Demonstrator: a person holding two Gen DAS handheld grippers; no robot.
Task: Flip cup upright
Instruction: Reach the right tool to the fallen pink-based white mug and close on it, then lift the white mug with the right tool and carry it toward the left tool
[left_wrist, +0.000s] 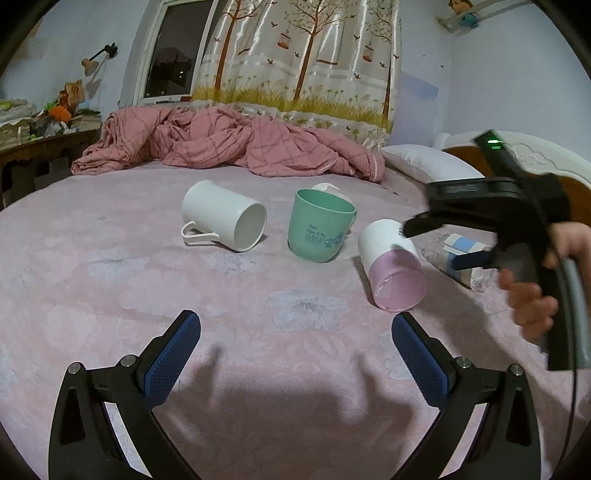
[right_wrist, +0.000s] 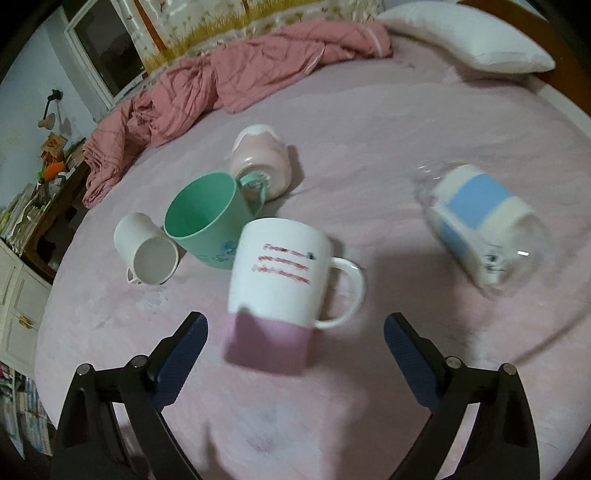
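Several cups lie on a pink bed (left_wrist: 110, 277). A white-and-pink mug (left_wrist: 391, 266) lies on its side; in the right wrist view (right_wrist: 277, 280) it lies just ahead of my open, empty right gripper (right_wrist: 295, 343), handle to the right. A green cup (left_wrist: 319, 225) stands upright (right_wrist: 207, 221). A white cup (left_wrist: 225, 219) lies on its side (right_wrist: 147, 249). A pale pink cup (right_wrist: 262, 158) lies behind the green one. A clear glass with a blue label (right_wrist: 484, 232) lies on its side at right. My left gripper (left_wrist: 295, 350) is open and empty over the sheet.
A crumpled pink quilt (left_wrist: 229, 144) lies along the far side of the bed, a white pillow (left_wrist: 428, 162) at the far right by the headboard. A cluttered desk (left_wrist: 40, 136) stands at the left. The right gripper body and hand (left_wrist: 517, 236) hover above the mug.
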